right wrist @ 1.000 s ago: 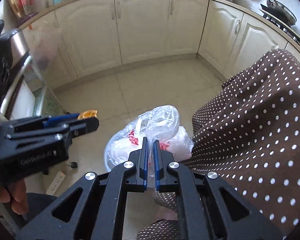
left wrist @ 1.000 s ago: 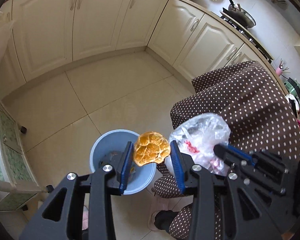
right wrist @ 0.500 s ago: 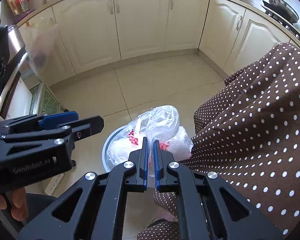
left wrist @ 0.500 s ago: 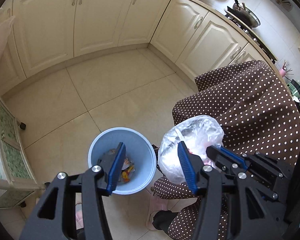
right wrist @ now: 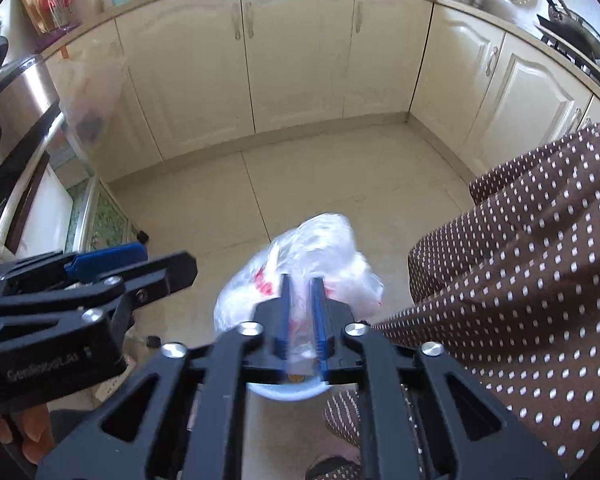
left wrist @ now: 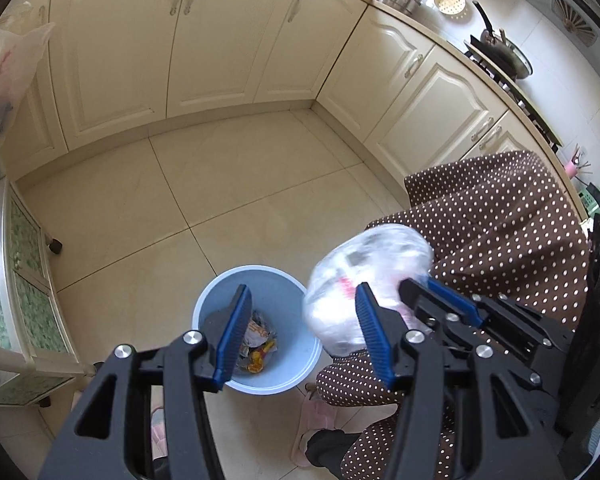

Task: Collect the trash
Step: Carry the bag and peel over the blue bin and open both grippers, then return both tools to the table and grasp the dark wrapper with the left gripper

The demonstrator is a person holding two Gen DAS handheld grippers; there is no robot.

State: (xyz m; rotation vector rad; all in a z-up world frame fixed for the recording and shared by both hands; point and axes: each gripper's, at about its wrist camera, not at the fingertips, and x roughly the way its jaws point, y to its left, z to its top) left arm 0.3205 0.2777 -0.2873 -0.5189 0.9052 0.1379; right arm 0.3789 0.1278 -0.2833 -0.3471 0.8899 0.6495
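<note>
A light blue bin point(left wrist: 269, 272) stands on the tiled floor with wrappers and scraps point(left wrist: 260, 344) inside. My left gripper point(left wrist: 302, 292) hangs open above it with nothing between its fingers; in the right wrist view the left gripper point(right wrist: 140, 260) shows at the left. A clear plastic bag point(left wrist: 364, 268) with red print hangs blurred just right of the bin's rim. My right gripper point(right wrist: 300, 282) has the bag point(right wrist: 316, 240) between its blue pads; the jaws are opening and a gap shows beside the plastic. Below them a strip of the bin's rim point(right wrist: 284, 394) is visible.
Cream cabinets point(left wrist: 220, 40) run round the far side and right of the floor. The person's brown polka-dot clothing point(left wrist: 500, 232) fills the right, with a pink slipper point(left wrist: 316, 420) near the bin. A low glass-fronted cabinet point(left wrist: 24, 280) on casters stands at the left.
The orange bread-like piece left my left gripper, whose jaws widened and now stand empty over the bin. My right gripper's jaws parted from shut, and the bag shifted toward the bin.
</note>
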